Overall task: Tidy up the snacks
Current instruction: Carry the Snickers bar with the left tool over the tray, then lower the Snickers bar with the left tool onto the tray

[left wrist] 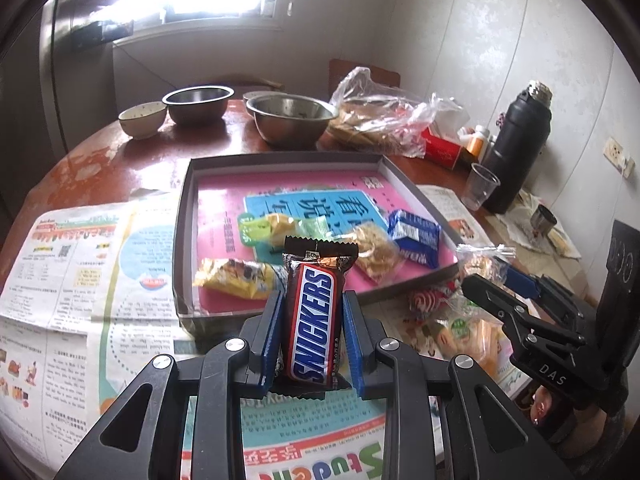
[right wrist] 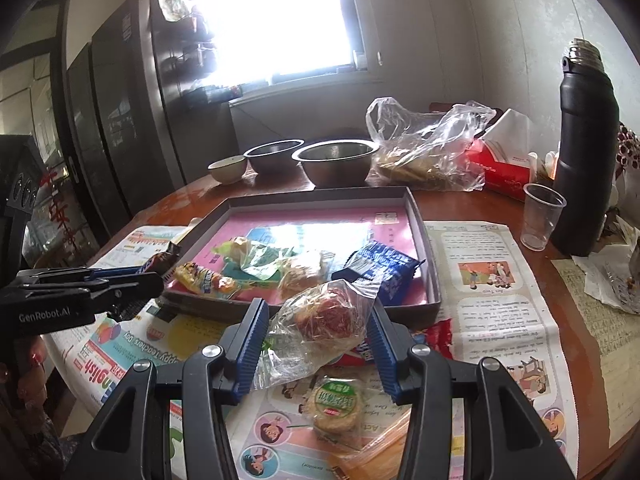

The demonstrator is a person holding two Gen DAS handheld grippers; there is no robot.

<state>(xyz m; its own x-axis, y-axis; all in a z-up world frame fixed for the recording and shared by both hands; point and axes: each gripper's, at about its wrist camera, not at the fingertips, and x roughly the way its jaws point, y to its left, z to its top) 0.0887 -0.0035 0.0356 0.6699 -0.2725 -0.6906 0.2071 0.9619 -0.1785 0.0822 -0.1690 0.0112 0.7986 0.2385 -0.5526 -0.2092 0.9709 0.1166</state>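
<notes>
The task looks roughly half done. The tray (left wrist: 184,216), in the middle of the left wrist view, already holds four snacks on its pink lining: a yellow packet (left wrist: 236,278) at its lower left, a green packet (left wrist: 276,228) at centre, a clear biscuit pack (left wrist: 376,256) just right of that, and a blue packet (left wrist: 414,236) toward the right wall.

Two more are in the air. The left gripper (left wrist: 310,336) is clenched on a Snickers bar (left wrist: 312,320), held upright at lower centre, just short of the tray's near wall. The right gripper (right wrist: 316,336) grasps a clear bag (right wrist: 324,320) with something reddish inside, at lower centre of its own view, also short of the near wall.

Still left on the newspaper (right wrist: 492,280), at the bottom of the right wrist view: a round green-label biscuit (right wrist: 336,404), a red-white wrapper (right wrist: 360,354) partly hidden under the bag, and an orange packet (right wrist: 384,444) at the bottom edge.

Beyond the tray, in the upper half, stand a small bowl (right wrist: 228,168), two steel bowls (right wrist: 336,162), a plastic bag (right wrist: 424,148), a red tissue box (right wrist: 504,168), a plastic cup (right wrist: 540,216) and a black flask (right wrist: 584,152), all well apart from the tray.

The way in seems clear for both; I judge the near wall must be cleared, and the two grippers sit close together, so they could crowd each other over the tray's filled front.
</notes>
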